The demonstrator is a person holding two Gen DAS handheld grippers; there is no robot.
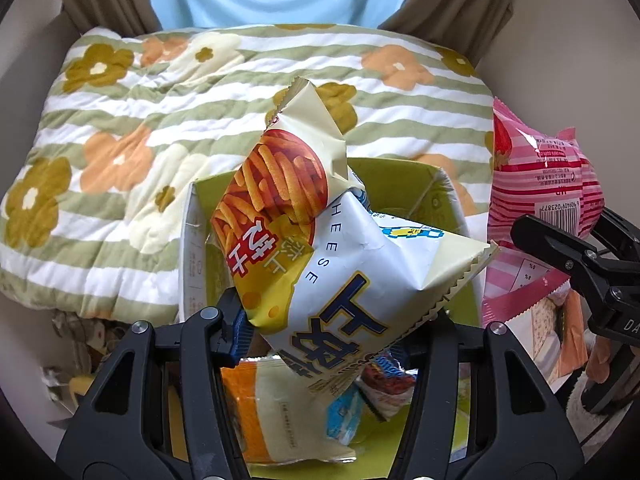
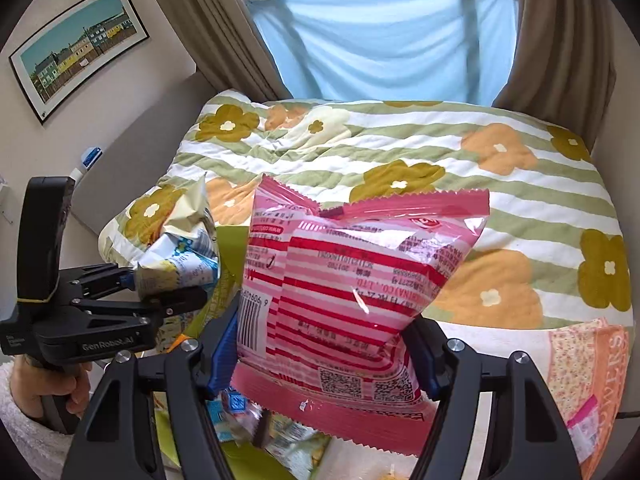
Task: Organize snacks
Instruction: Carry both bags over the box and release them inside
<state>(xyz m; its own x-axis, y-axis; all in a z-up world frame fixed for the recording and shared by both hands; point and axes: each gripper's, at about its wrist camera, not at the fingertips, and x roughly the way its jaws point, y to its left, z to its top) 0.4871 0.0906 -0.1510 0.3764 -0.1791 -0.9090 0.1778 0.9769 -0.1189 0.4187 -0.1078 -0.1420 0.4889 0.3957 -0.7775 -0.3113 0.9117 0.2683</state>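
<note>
A cream cheese-snack bag [image 1: 320, 240] with orange sticks printed on it is pinched at its lower end by my left gripper [image 1: 320, 344], which is shut on it. The bag hangs over an open green box [image 1: 400, 172]. In the right wrist view the same bag [image 2: 180, 240] and left gripper [image 2: 168, 286] show at the left, with a hand [image 2: 44, 388] on the handle. My right gripper [image 2: 328, 360] is shut on a pink striped snack bag [image 2: 352, 280], held upright above the bed. That pink bag [image 1: 536, 184] and right gripper [image 1: 568, 232] sit at the right of the left wrist view.
A floral striped quilt [image 1: 160, 120] covers the bed behind the box. Below the grippers lie several loose packs, among them an orange-and-white one [image 1: 272, 412]. An orange floral box [image 2: 592, 380] stands at the right. Curtains [image 2: 224, 40] and a blue sheet [image 2: 380, 40] hang beyond the bed.
</note>
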